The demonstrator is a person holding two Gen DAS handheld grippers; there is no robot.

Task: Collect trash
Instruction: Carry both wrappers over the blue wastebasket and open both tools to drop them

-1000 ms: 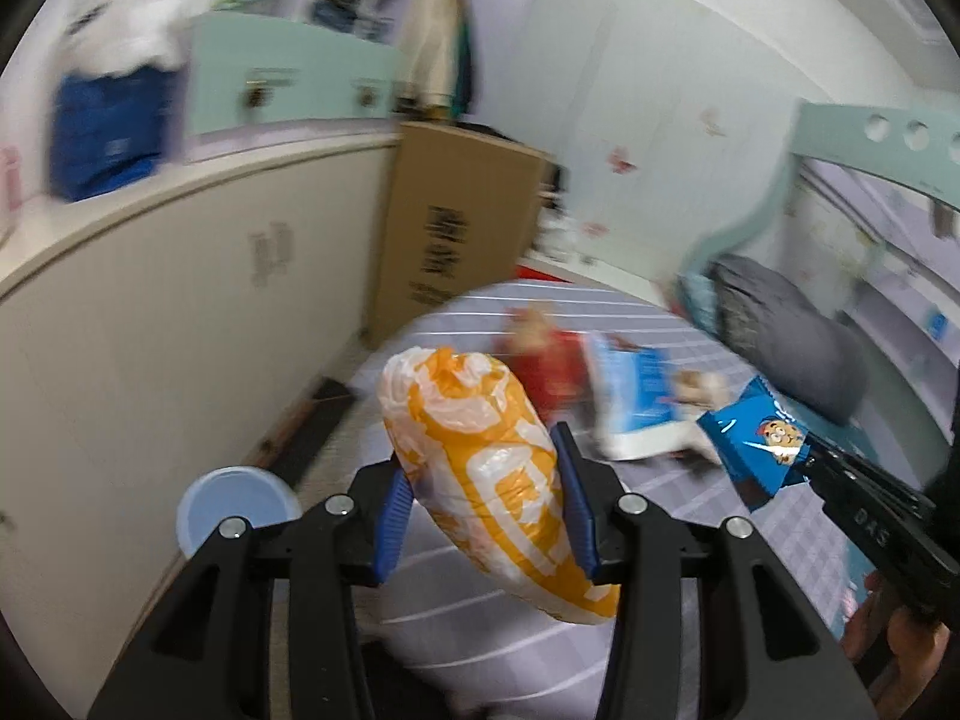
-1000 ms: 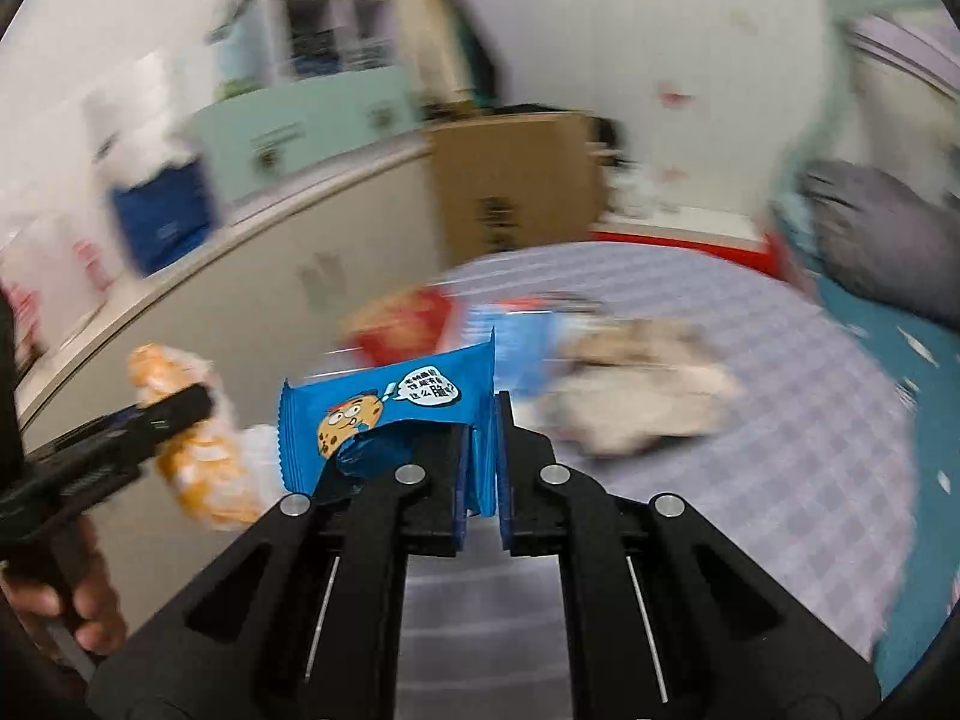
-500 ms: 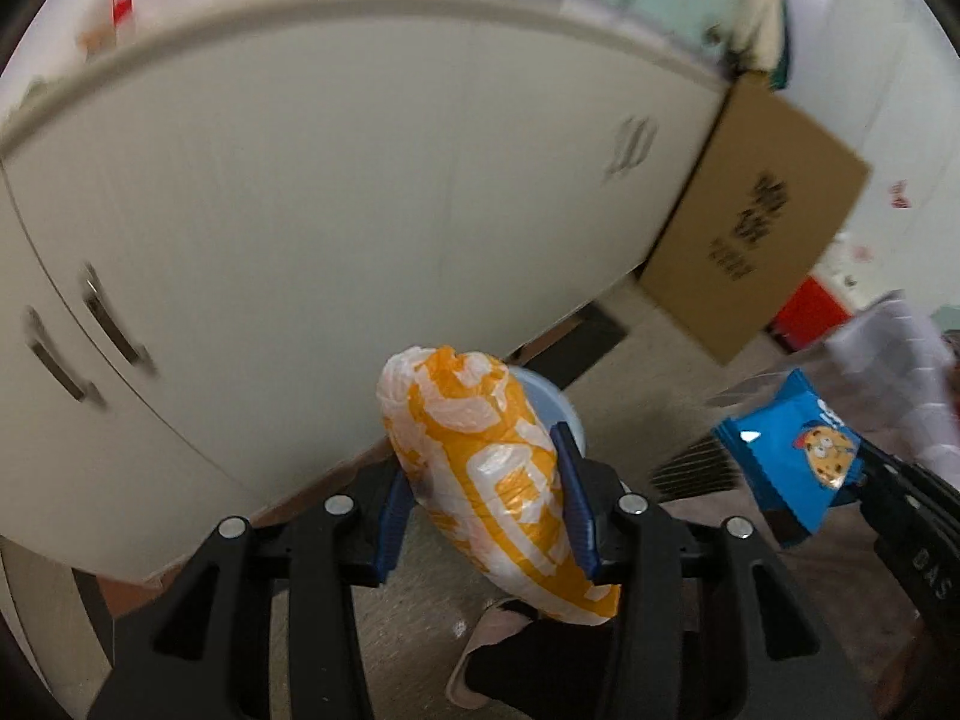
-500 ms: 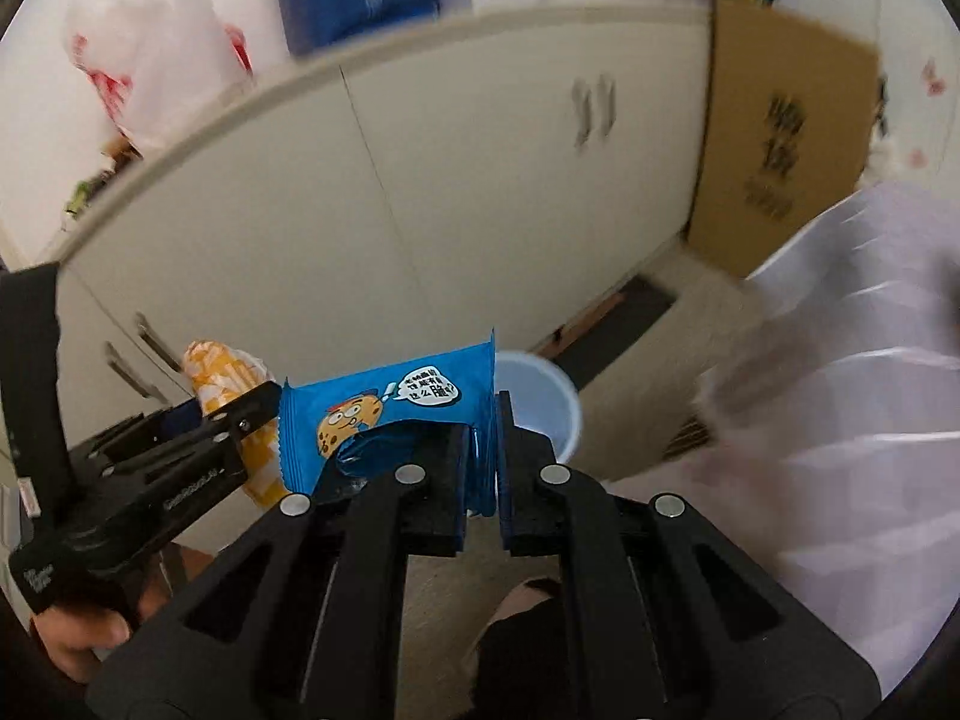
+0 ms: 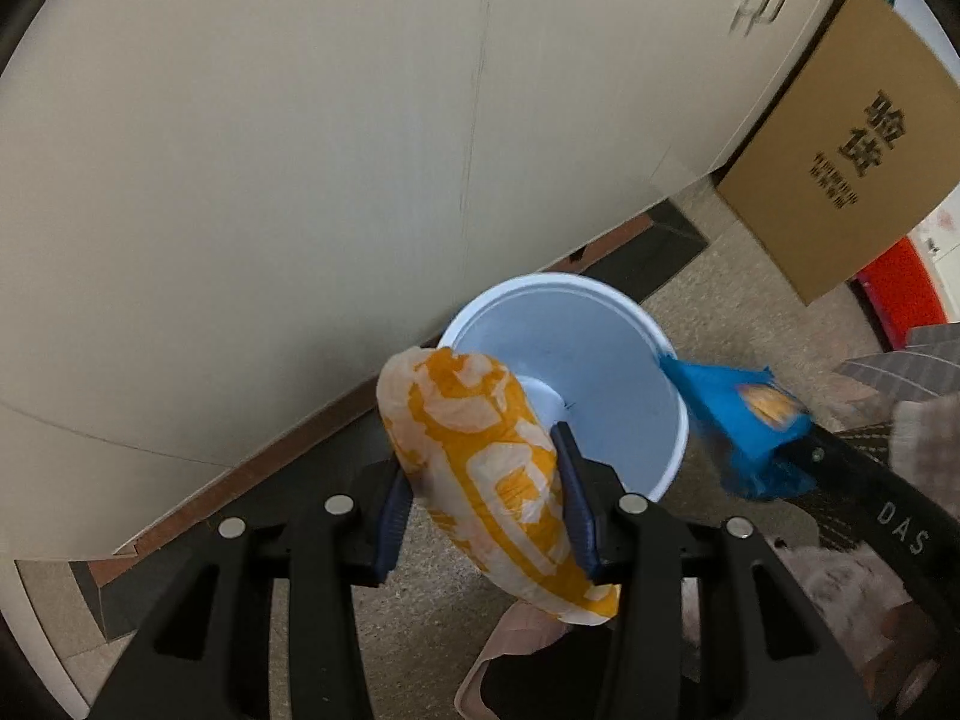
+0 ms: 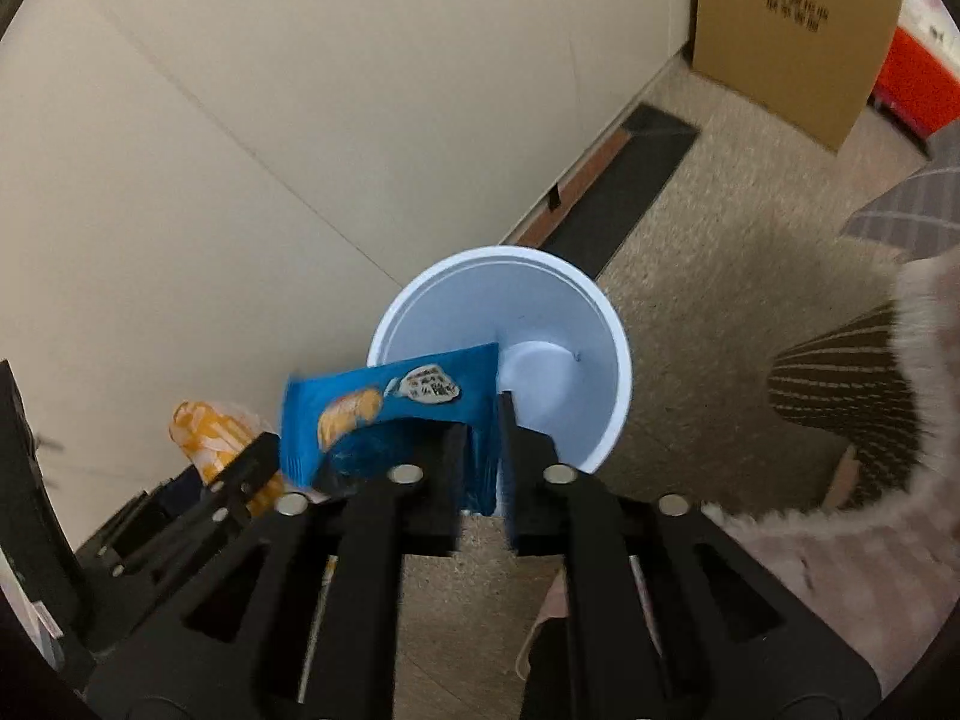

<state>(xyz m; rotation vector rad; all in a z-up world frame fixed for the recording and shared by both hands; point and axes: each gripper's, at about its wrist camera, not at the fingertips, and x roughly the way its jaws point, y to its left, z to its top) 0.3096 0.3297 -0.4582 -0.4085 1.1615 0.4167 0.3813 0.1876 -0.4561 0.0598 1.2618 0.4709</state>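
Observation:
My left gripper (image 5: 483, 507) is shut on an orange and white plastic bag (image 5: 480, 462) and holds it over the near rim of a pale blue trash bin (image 5: 600, 348) on the floor. My right gripper (image 6: 480, 462) is shut on a blue cookie wrapper (image 6: 390, 402) and holds it over the same bin (image 6: 564, 324). The wrapper also shows in the left wrist view (image 5: 732, 414), at the bin's right rim. The orange bag also shows in the right wrist view (image 6: 210, 432), to the left. The bin looks empty inside.
A cream cabinet (image 5: 300, 150) stands right behind the bin. A brown cardboard box (image 5: 840, 138) leans against it to the right, with a red object (image 5: 900, 288) beyond. A striped cloth edge (image 6: 912, 210) is at the right. A slippered foot (image 5: 510, 648) is below.
Both grippers have swung away from the bed, down toward the floor, and now hang over the blue bin. Each keeps hold of its piece of trash.

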